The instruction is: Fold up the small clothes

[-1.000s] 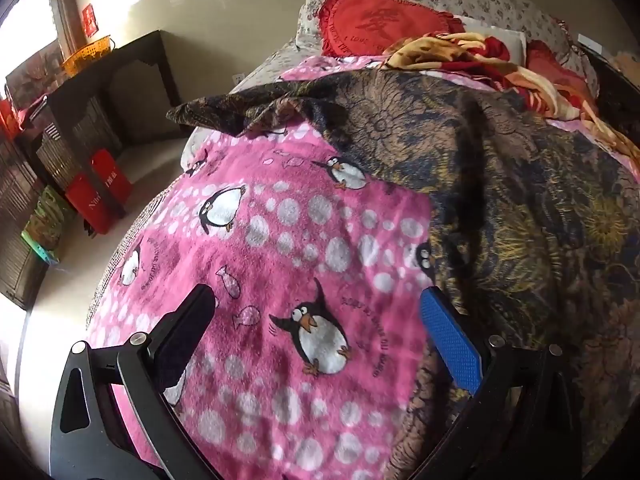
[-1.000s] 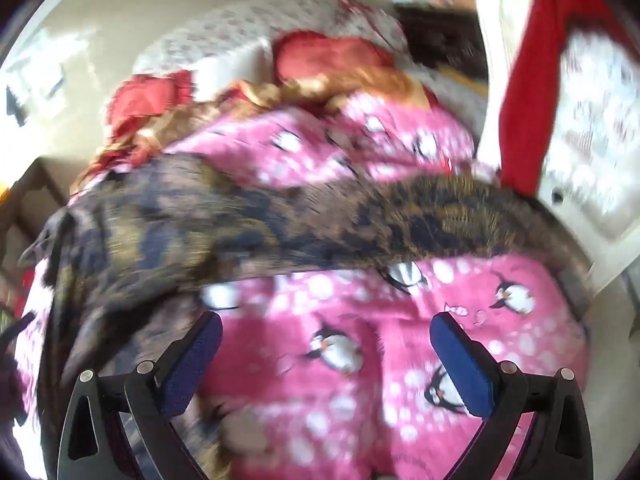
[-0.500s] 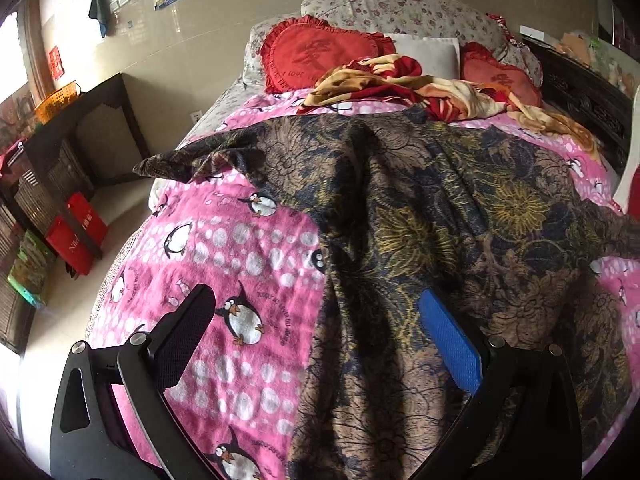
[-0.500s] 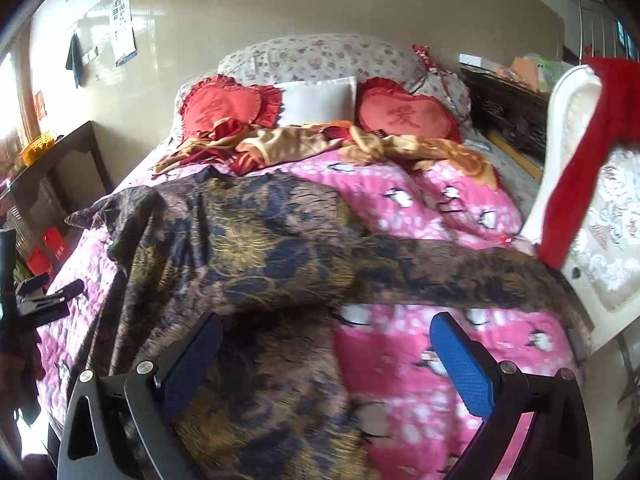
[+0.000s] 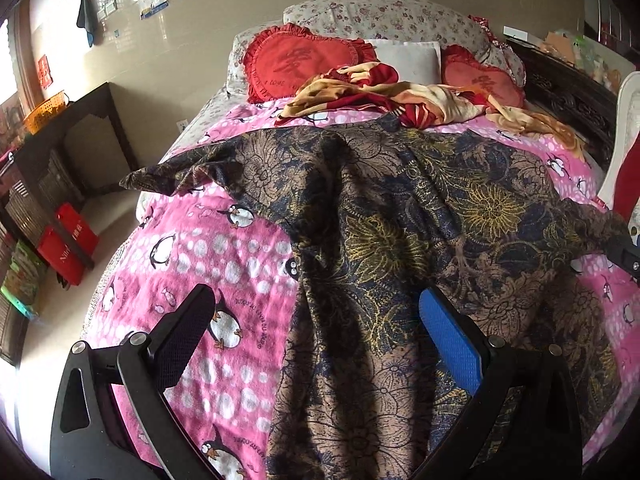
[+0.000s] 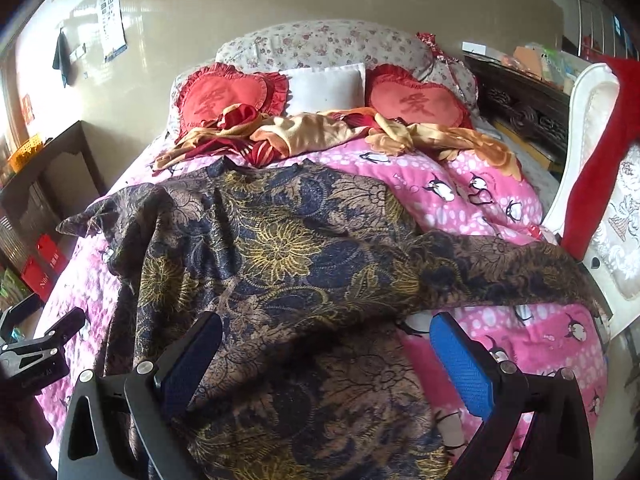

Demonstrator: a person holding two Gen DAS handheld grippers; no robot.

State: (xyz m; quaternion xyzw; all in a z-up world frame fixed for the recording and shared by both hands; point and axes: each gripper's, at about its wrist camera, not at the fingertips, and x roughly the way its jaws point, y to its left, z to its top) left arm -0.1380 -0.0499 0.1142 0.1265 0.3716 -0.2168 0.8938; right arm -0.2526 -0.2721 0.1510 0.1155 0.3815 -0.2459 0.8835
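A dark brown, navy and gold floral garment (image 5: 400, 220) (image 6: 280, 248) lies spread and wrinkled over the pink penguin blanket (image 5: 208, 256) (image 6: 480, 200) on the bed. One sleeve reaches toward the left bed edge, the other toward the right. My left gripper (image 5: 316, 320) hovers open above the garment's near left part, holding nothing. The right gripper (image 6: 324, 344) is open too, raised over the garment's near right part. The left gripper (image 6: 36, 344) shows at the left edge of the right wrist view.
Red heart cushions (image 6: 228, 92) and a white pillow (image 6: 324, 84) lie at the headboard end, with a crumpled gold-and-red cloth (image 6: 320, 132) before them. A dark desk (image 5: 80, 128) and red bags (image 5: 68, 236) stand left of the bed. A white chair with red cloth (image 6: 592, 184) stands right.
Both grippers have pulled back and risen from close over the blanket, so the whole bed and garment now show. Both stayed open the whole time.
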